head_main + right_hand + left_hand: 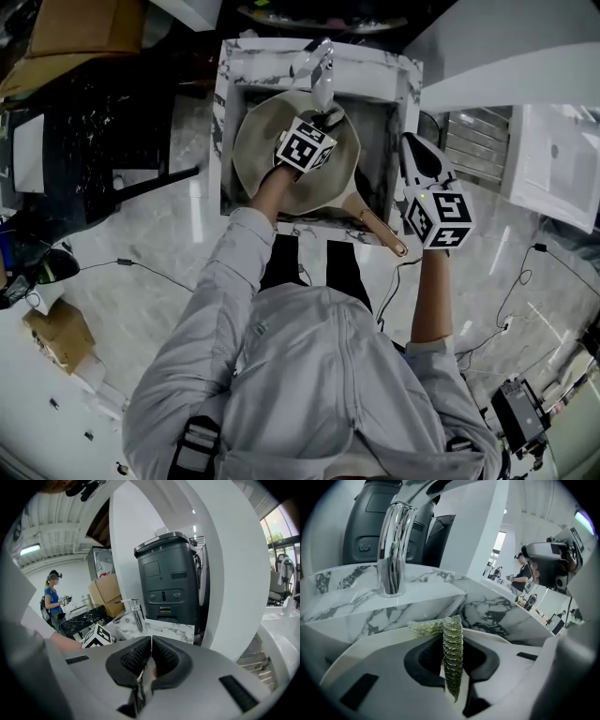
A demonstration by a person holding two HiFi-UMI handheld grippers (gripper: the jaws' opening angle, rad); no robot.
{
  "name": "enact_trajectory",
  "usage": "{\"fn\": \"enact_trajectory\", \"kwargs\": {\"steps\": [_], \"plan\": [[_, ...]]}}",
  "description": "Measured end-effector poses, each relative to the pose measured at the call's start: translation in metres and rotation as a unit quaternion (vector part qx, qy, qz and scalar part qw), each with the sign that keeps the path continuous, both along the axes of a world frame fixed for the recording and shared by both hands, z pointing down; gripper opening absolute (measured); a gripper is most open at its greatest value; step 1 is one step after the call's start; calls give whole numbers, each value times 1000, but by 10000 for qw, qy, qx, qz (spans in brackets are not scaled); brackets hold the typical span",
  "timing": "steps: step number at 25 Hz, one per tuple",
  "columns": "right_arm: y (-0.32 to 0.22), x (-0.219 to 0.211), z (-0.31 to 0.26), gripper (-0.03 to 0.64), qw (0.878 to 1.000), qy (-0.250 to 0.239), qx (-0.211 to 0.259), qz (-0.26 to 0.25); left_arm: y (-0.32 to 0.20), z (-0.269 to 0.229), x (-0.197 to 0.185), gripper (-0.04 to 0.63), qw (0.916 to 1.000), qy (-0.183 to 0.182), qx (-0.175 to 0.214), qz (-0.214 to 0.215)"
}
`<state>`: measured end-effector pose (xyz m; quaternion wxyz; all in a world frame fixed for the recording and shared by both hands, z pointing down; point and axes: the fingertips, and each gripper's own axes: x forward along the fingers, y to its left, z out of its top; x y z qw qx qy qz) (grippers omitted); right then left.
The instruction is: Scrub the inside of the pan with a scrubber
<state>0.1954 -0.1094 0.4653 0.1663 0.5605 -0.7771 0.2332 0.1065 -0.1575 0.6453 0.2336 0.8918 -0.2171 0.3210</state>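
Observation:
A beige pan [261, 141] lies in the marble sink [386, 122], its long handle [380, 228] sticking out over the front right corner. My left gripper [330, 118] hangs over the pan's far side below the faucet [317, 66]. In the left gripper view that gripper [452, 634] is shut on a green mesh scrubber [453, 660], which stands up between the jaws and folds over to the left; the pan itself is out of that view. My right gripper [414, 145] is raised to the right of the sink, and its jaws [151, 641] are shut with nothing between them.
The chrome faucet [393, 550] rises from the sink's back ledge. A dark grey bin [168, 578] stands behind the sink. Cardboard boxes [84, 28] sit at the far left, a white counter [553, 159] at the right. Cables [506, 309] run over the floor. A person [50, 599] stands far off.

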Motion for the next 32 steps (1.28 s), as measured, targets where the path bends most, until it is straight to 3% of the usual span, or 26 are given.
{"fn": "enact_trajectory", "kwargs": {"steps": [6,15,20,25,32], "plan": [[9,-2,0,35,10000,12,-13,-5,22,-7,9,74,9972,301,-339,591],[22,-7,-6,35,10000,32,2,-19,65,-22,19,74,9845,674,-716,1455],[30,-11,-9,35,10000,45,8,-13,92,-28,22,74,9739,691,-847,1990],[38,-17,-10,35,10000,53,5,-50,108,-32,18,74,9672,688,-954,2253],[47,-25,-15,35,9999,32,49,-87,138,-38,4,74,9470,794,-1564,2691]]}}
